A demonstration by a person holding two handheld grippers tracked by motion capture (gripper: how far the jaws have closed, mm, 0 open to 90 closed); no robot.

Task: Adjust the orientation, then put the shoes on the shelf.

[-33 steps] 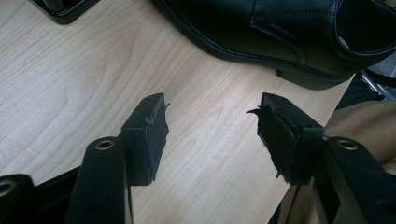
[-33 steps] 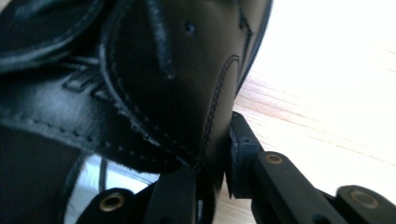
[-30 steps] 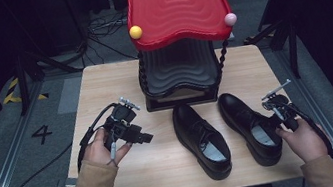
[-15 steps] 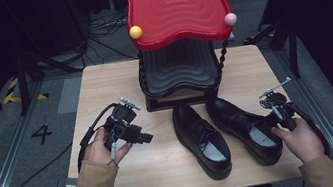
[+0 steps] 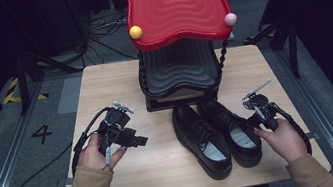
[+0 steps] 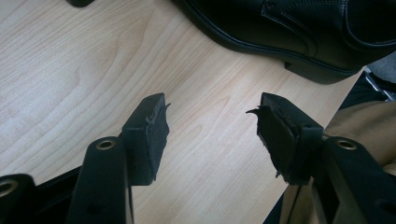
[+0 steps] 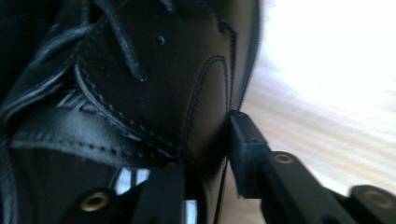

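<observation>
Two black leather lace-up shoes stand side by side at the table's front right: the left shoe (image 5: 199,136) and the right shoe (image 5: 233,128), nearly touching. My right gripper (image 5: 251,121) is at the right shoe's outer side. In the right gripper view its jaws (image 7: 208,149) straddle the shoe's side wall (image 7: 187,93), one inside and one outside. They have just been opening and no longer pinch the leather. My left gripper (image 5: 141,140) hovers over bare wood left of the shoes, open with nothing between its fingers (image 6: 210,126); the left shoe (image 6: 289,28) lies beyond it.
A red wavy-topped stand (image 5: 176,6) with black ribbed tiers (image 5: 178,71) rises at the back middle of the wooden table (image 5: 102,83), right behind the shoes' toes. Yellow (image 5: 135,31) and pink (image 5: 229,18) balls sit on its corners. Dark floor, rails and cables surround the table.
The right hand slid the right shoe leftward until it sits close beside the left shoe, and the right jaws widened off the shoe wall. The left hand stayed put.
</observation>
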